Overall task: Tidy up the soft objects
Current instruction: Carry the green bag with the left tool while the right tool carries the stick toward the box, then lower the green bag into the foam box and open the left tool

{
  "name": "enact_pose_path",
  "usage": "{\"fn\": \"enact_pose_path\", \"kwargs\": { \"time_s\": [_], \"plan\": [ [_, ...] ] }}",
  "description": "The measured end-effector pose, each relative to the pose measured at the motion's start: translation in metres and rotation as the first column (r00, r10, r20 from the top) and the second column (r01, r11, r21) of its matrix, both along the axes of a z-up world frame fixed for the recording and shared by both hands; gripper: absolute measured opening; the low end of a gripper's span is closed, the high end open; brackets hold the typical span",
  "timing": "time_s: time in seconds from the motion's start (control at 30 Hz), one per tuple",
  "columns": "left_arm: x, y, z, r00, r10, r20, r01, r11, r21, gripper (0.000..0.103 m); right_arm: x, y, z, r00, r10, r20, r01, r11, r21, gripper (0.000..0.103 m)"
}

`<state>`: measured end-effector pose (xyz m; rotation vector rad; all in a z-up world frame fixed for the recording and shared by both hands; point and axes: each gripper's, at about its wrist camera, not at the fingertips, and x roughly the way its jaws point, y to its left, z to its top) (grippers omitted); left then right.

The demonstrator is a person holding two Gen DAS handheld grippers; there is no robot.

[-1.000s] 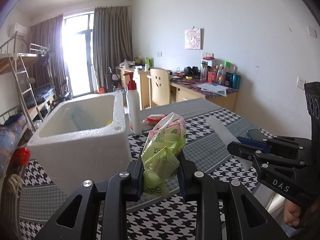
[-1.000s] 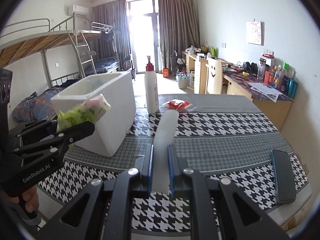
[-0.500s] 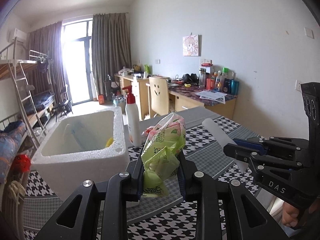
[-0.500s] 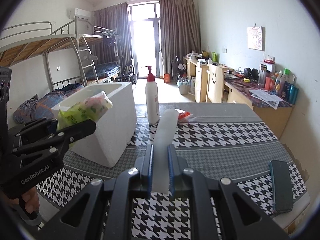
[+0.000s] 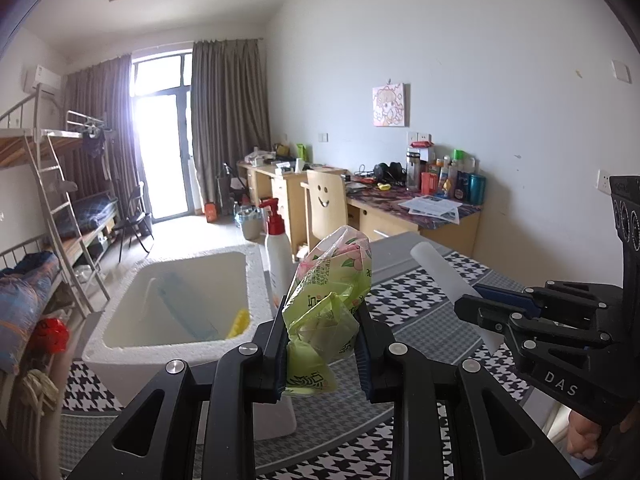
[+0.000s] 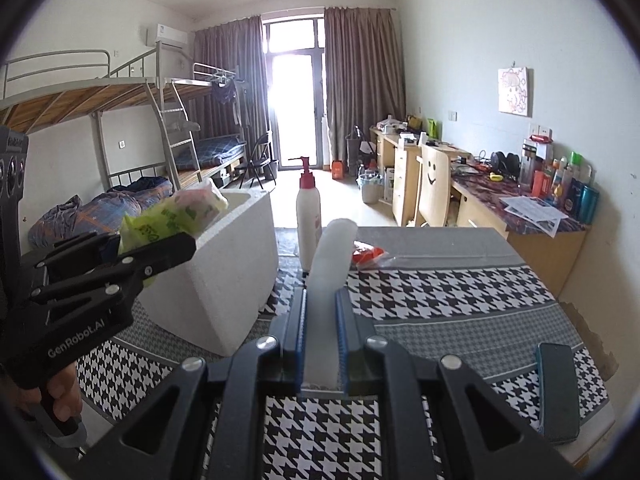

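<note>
Green crinkly packet (image 5: pixel 326 312) sits pinched in the left gripper (image 5: pixel 323 350), near the foam box (image 5: pixel 176 354); the right gripper (image 6: pixel 320 344) clamps a white foam roll (image 6: pixel 330 264). Best carry the packet over the rim, lower inside, then release gently

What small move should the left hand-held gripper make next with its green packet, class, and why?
Probably carry it forward and left over the white foam box, then release. The left hand-held gripper is shut on the green packet, held above the table just beside the box's open top, which already holds a few items.
</note>
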<state>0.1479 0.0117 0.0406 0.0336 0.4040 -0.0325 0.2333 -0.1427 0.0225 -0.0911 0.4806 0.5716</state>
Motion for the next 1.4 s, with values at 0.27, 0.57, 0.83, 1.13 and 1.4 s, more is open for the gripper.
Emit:
{"fn": "enact_pose_path", "kwargs": {
  "time_s": [0.27, 0.57, 0.83, 1.13, 1.4],
  "plan": [
    [0.006, 0.014, 0.011, 0.999, 0.042, 0.027, -0.042, 0.999, 0.002, 0.029, 0.01, 0.009, 0.006, 1.0, 0.008, 0.01, -0.008, 1.0, -0.002, 0.017],
    [0.015, 0.031, 0.015, 0.993, 0.112, 0.039, -0.112, 0.994, -0.003, 0.029, 0.015, 0.025, 0.017, 0.998, 0.055, 0.024, -0.055, 0.998, 0.007, 0.017],
    [0.019, 0.044, 0.018, 0.986, 0.16, 0.048, -0.16, 0.987, -0.002, 0.029, 0.023, 0.036, 0.025, 0.995, 0.096, 0.022, -0.096, 0.995, 0.018, 0.017],
    [0.027, 0.056, 0.021, 0.974, 0.224, 0.042, -0.225, 0.974, 0.004, 0.029, 0.029, 0.053, 0.034, 0.991, 0.134, 0.018, -0.134, 0.991, 0.02, 0.017],
    [0.039, 0.072, 0.017, 0.961, 0.277, 0.022, -0.277, 0.961, 0.012, 0.029, 0.032, 0.071, 0.038, 0.986, 0.166, 0.025, -0.167, 0.986, 0.01, 0.017]
  ]
}}
